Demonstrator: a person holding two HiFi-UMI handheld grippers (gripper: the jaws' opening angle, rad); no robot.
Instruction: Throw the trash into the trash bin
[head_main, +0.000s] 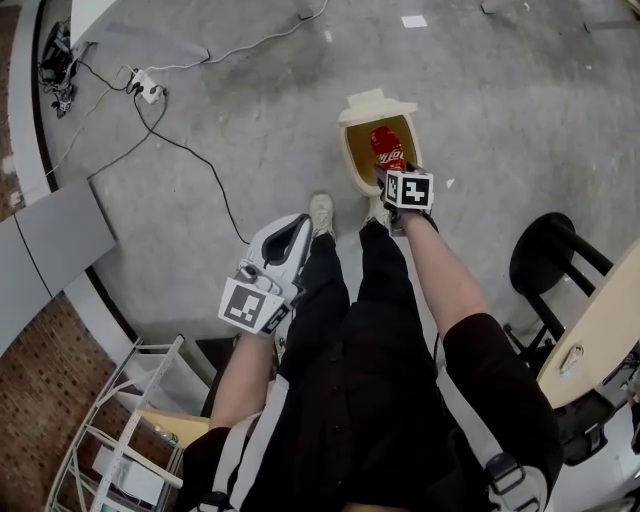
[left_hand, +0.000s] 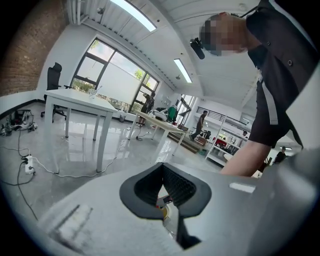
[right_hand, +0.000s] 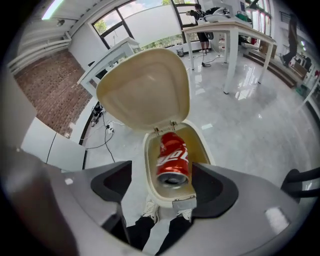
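Your right claw (right_hand: 164, 187) hangs nose-down over the cream plastic pedal bin (right_hand: 146, 152), which stands on the grey concrete floor (head_main: 250, 100) just in front of your white shoes (head_main: 322, 212). The bin's rounded lid (right_hand: 145, 90) is tipped fully back. The claw is spread wide. The red aluminium drink can (right_hand: 172, 155) shows between the two dark pads with clear space on its left side, so nothing is pinching it. The can lies tilted inside the bin's rim, toward the near edge of the opening, with its silver end facing up at you. I cannot tell whether it has reached the bottom or is only partway in. By my reading, the main step is as good as done: the trash is past the rim and free of your grip. What is left looks small. Lift the right claw clear of the opening and let the lid come down. Your left claw (left_hand: 163, 167) is held out beside your left leg, well apart from the bin. Its pads are pressed together at the tips, and I can make out nothing caught in them. A small white scrap (head_main: 413, 21) lies on the floor far beyond the bin, and I cannot tell whether it counts as more trash.
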